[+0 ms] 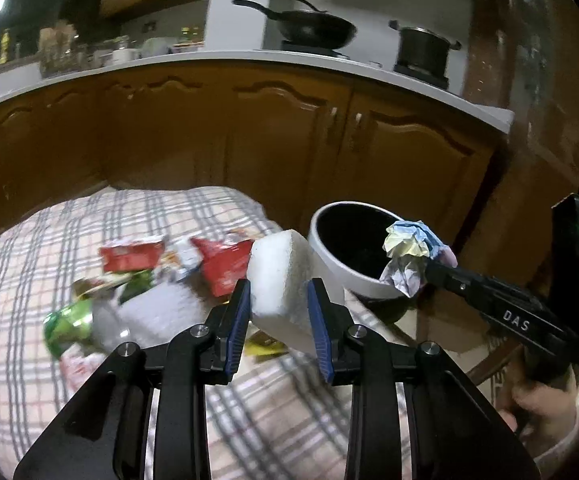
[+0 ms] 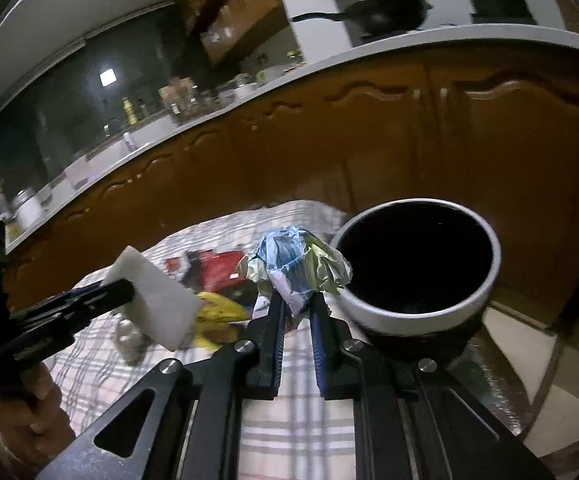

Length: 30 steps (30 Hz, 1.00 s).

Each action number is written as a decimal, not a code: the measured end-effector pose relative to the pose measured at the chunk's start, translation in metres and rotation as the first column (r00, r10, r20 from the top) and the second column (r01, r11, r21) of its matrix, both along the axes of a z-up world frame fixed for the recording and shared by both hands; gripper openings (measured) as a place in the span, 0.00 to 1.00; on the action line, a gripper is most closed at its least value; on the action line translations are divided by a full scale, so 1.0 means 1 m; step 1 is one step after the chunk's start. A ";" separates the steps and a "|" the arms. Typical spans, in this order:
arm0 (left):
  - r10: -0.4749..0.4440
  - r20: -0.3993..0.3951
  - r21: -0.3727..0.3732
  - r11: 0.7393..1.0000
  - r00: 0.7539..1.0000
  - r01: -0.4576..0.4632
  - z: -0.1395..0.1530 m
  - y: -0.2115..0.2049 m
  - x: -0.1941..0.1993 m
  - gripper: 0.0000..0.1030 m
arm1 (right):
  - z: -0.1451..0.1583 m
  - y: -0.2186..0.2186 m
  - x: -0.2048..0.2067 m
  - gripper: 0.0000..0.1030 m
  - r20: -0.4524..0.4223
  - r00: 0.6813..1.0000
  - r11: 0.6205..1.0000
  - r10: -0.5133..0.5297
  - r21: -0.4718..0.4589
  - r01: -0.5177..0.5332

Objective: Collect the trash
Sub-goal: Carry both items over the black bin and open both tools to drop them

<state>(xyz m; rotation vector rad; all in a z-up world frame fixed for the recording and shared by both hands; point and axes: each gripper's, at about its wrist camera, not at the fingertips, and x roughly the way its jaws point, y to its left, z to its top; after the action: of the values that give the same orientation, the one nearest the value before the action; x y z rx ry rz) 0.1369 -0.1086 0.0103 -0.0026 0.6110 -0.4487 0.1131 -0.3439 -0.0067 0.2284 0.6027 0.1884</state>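
L gripper (image 1: pixel 279 300): clamped on white foam block (image 1: pixel 285 280), blue pads pressing both its sides; block sticks up and fwd out of the jaws, lifted clear of the table.
R gripper (image 2: pixel 298 304): jaws nearly together, pinching crumpled paper wad (image 2: pixel 297 264) (blue/yellowish/white); wad bulges above the tips.
Bin (image 2: pixel 413 304): white pail w/ dark inside, standing just off the table's edge, mouth open upward.
Key relation: bin lies ahead and to the right of both grippers. In R wrist view the wad sits just beside the near-left rim; in L wrist view it looks to overlap the rim, poss. already partly over the opening. Can't tell if it touches.
Nearer hand: R, clearly. L's block is beside the bin's left wall, lower part in front of it, not over the mouth.
Block axis: long side runs roughly up-and-away, tilted.
Pose: both grippers pitched downward, side by side; R crosses L's view from lower right, a hand (image 1: pixel 545 404) on its grip.
Left on checked cloth (image 1: pixel 29 280): red wrappers (image 1: pixel 225 264), green can (image 1: pixel 69 320), yellow packet (image 2: pixel 217 312), more bits; blurred.
Judgement: R prob. drops first, short push fwd-right over the rim; L needs a longer swing right.
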 end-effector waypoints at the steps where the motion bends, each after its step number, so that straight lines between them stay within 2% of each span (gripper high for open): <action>1: -0.013 0.000 0.003 1.000 1.000 0.013 0.000 -0.007 0.003 0.27 | -0.001 -0.005 0.000 0.12 -0.001 1.000 1.000 -0.012 -0.001 0.012; 14: -0.115 -0.038 0.034 0.993 0.993 0.116 -0.003 -0.081 0.050 0.27 | -0.010 -0.059 0.023 0.12 -0.041 0.992 0.993 -0.118 -0.031 0.117; 21: -0.134 -0.095 0.070 0.988 0.986 0.141 -0.014 -0.121 0.086 0.27 | -0.016 -0.078 0.050 0.12 -0.086 0.988 0.990 -0.128 -0.067 0.123; 30: -0.141 -0.151 0.080 0.985 0.978 0.155 -0.030 -0.147 0.122 0.27 | -0.031 -0.087 0.082 0.10 -0.141 0.983 0.989 -0.119 -0.101 0.105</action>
<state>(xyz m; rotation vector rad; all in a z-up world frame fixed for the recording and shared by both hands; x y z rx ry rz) 0.2590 -0.2558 -0.0197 0.0990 0.7774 -0.5681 0.1954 -0.4310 -0.0374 0.1865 0.7407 0.0345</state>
